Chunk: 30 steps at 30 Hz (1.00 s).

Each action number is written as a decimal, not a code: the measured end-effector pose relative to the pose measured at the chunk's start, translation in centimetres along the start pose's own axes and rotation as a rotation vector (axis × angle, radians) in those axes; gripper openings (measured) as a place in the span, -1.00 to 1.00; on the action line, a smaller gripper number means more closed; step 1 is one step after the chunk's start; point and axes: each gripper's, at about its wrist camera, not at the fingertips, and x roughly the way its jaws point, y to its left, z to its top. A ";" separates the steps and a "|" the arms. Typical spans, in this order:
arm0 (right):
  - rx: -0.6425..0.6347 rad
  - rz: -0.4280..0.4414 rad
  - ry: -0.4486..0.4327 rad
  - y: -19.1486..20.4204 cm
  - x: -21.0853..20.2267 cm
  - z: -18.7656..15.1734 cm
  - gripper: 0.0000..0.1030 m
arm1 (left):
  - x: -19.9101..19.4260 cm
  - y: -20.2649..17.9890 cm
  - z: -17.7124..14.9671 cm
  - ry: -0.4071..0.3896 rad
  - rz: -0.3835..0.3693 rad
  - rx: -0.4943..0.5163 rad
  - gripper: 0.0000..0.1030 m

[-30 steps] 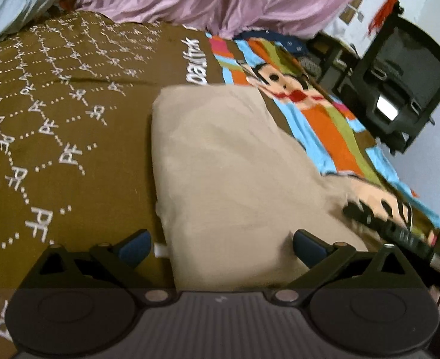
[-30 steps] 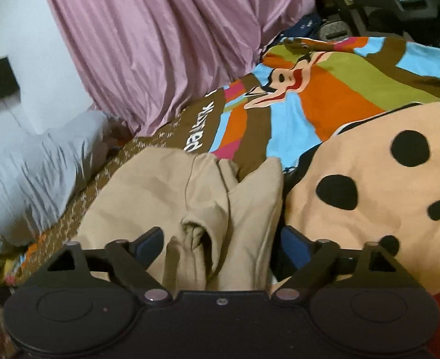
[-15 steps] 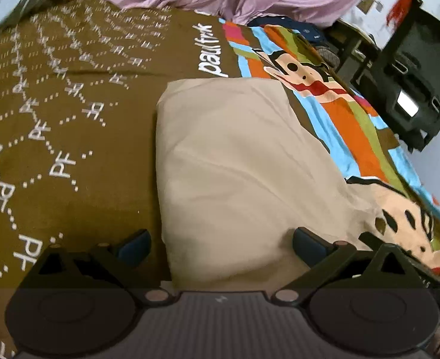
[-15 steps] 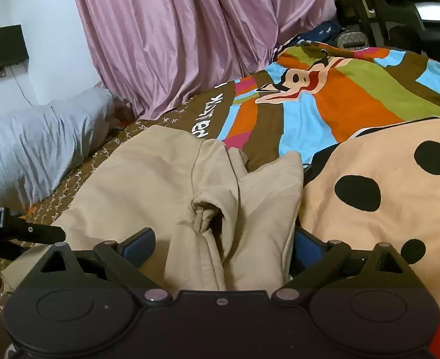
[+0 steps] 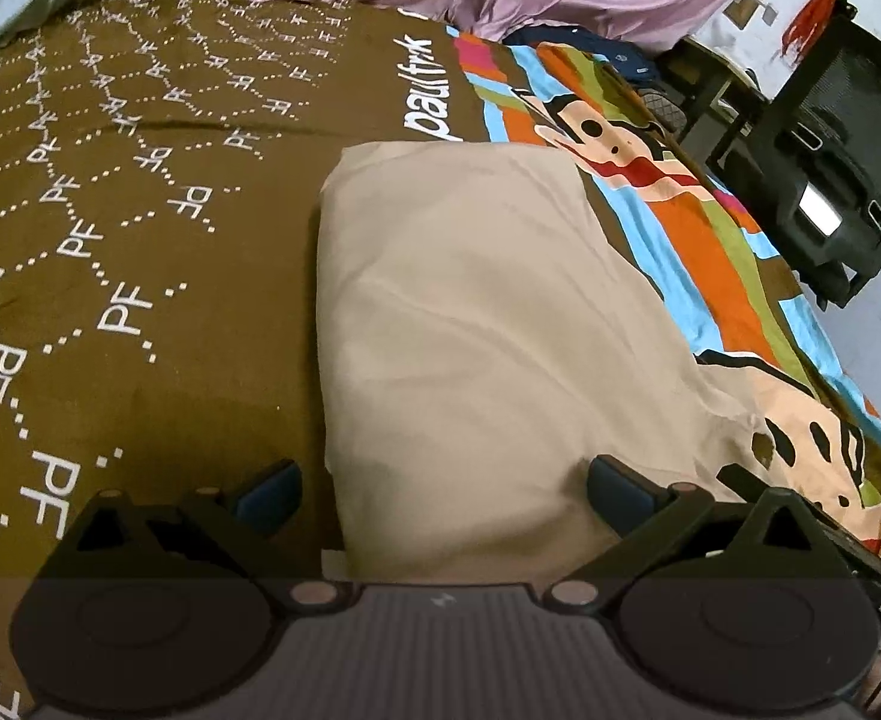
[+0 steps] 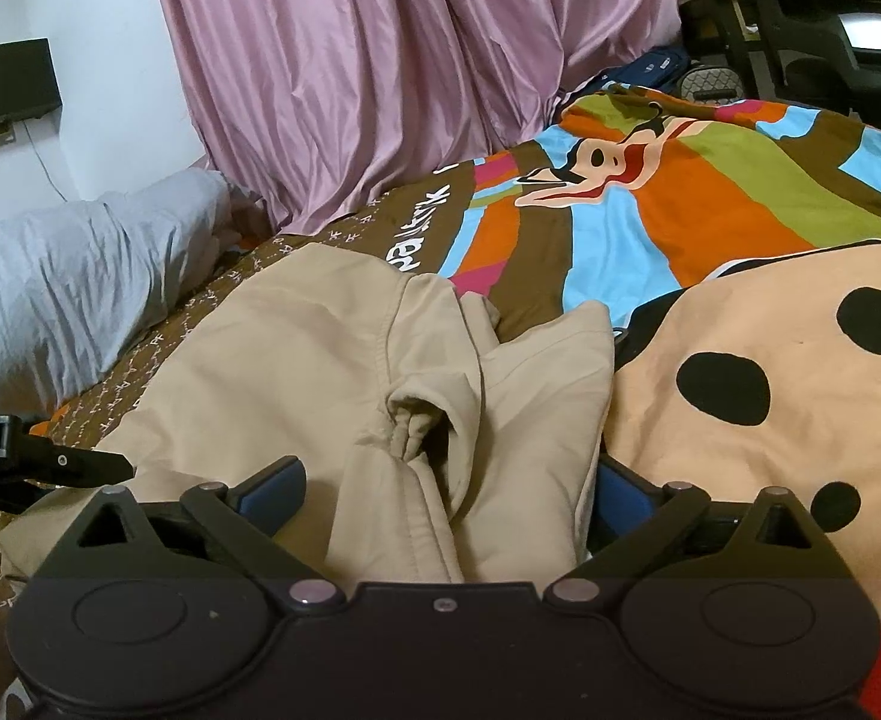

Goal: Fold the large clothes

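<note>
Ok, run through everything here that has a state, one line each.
Beige garment: folded, lying flat on the bed, bunched at its near end.
Left gripper: open over the garment's near edge, gripping nothing.
Right gripper: jaws opening, bunched cloth between them.
Curtain: drawn.
Bedspread: spread out.

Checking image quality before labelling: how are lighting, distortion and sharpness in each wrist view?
Left wrist view: dim, warm cast, strong fisheye bending, black corners; beige garment sharp. Right wrist view: brighter, curtain sheen, same bending; garment seams crisp.
</note>
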 end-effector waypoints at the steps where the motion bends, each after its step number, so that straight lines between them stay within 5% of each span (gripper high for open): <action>1: 0.000 0.001 0.001 0.0 0.0 0.0 0.95 | 0.0 0.0 0.0 0.001 0.000 -0.002 0.99; 12: -0.005 0.001 0.000 0.1 0.0 0.0 0.93 | 0.5 0.4 0.2 0.023 -0.022 -0.013 1.00; 17: -0.006 -0.027 -0.010 -0.1 0.1 0.0 0.47 | 2.2 2.5 1.1 0.122 -0.125 -0.119 1.00; 20: -0.010 -0.013 -0.006 -0.2 0.0 0.0 0.18 | 2.9 2.4 1.4 0.159 -0.154 -0.092 0.98; 23: -0.038 -0.019 0.012 0.1 0.1 0.0 0.05 | 2.9 0.9 1.6 0.164 -0.130 -0.034 0.75; 26: -0.040 -0.030 0.030 0.5 0.0 0.5 -0.32 | 2.1 -0.8 1.8 0.145 -0.072 0.037 0.47; 30: 0.001 0.019 0.014 1.0 -0.8 1.9 -0.73 | -0.7 -3.8 2.2 0.033 -0.021 0.204 -0.02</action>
